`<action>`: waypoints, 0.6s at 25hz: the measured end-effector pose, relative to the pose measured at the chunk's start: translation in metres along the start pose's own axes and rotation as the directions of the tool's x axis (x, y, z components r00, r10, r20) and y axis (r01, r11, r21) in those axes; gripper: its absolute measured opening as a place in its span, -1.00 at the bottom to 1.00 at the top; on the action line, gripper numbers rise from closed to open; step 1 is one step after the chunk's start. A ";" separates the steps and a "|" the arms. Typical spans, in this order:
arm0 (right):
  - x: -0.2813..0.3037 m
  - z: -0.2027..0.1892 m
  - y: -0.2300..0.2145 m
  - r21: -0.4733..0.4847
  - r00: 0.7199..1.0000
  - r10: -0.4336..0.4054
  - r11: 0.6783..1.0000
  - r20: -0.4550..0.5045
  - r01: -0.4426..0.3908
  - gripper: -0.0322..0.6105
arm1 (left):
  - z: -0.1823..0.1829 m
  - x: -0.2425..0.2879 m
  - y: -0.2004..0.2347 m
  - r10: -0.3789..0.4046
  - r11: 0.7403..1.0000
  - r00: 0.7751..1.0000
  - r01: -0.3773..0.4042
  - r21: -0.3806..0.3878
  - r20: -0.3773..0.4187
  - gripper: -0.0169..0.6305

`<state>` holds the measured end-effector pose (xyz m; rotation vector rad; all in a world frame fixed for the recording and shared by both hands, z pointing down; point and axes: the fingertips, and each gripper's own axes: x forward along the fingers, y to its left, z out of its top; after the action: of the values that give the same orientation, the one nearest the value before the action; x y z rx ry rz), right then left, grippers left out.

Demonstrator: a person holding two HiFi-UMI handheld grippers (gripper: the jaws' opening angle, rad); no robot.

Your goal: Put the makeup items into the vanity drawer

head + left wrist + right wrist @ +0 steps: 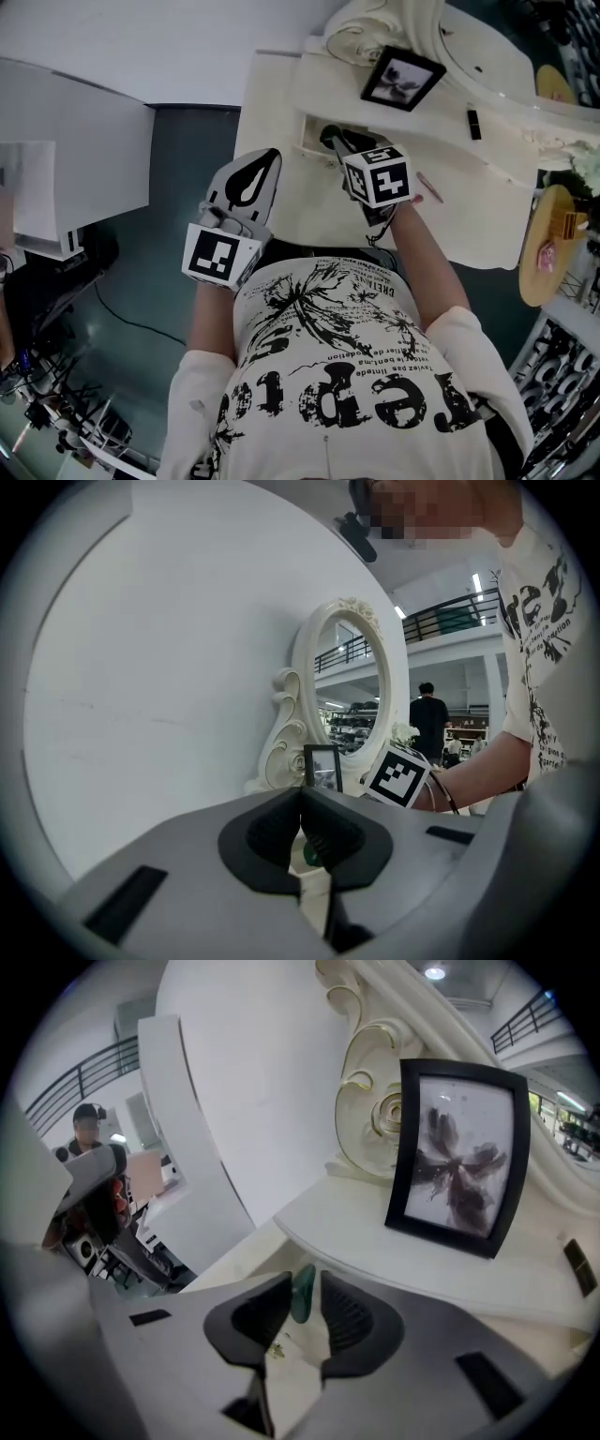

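Right gripper (302, 1309): jaws slightly apart, green makeup item (301, 1292) loose between them, vanity drawer (311, 131) beneath. Left gripper (301, 829): jaws together, empty. We fear the item snagging a pad and lifting out

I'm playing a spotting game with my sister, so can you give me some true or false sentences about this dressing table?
1. The picture frame lies flat. False: it stands upright on the vanity top.
2. A green thing shows between the right tongs. True.
3. The mirror is square. False: it is oval.
4. A small black stick lies on the vanity top. True.
5. The left tongs are wide open. False: their tips are closed together.
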<state>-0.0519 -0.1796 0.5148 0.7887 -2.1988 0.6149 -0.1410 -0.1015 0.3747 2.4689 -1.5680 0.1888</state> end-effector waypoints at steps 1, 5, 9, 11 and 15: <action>0.000 0.000 0.001 0.015 1.000 0.005 1.000 0.008 -0.005 -0.50 | -0.001 -0.001 0.000 -0.002 1.000 1.000 0.002 -0.001 0.001 -0.91; -0.008 0.000 -0.002 0.011 0.999 -0.032 0.999 0.028 0.031 0.04 | -0.001 0.002 -0.004 -0.028 1.000 1.000 0.028 0.001 0.003 -0.91; -0.024 -0.009 -0.011 0.017 0.995 -0.090 0.996 0.034 0.090 0.13 | 0.006 0.009 -0.016 -0.082 0.997 0.996 0.082 0.015 0.017 -0.91; -0.034 -0.014 -0.017 0.038 0.992 -0.121 0.992 0.040 0.120 0.16 | 0.008 0.014 -0.023 -0.119 0.993 0.993 0.119 0.024 0.018 -0.91; -0.057 -0.029 -0.037 0.100 0.980 -0.195 0.977 0.040 0.190 0.14 | 0.010 0.031 -0.041 -0.204 0.978 0.979 0.203 0.037 0.014 -0.91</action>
<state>0.0192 -0.1676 0.4980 1.0632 -2.1174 0.6125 -0.0909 -0.1144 0.3670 2.6436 -1.3170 0.1634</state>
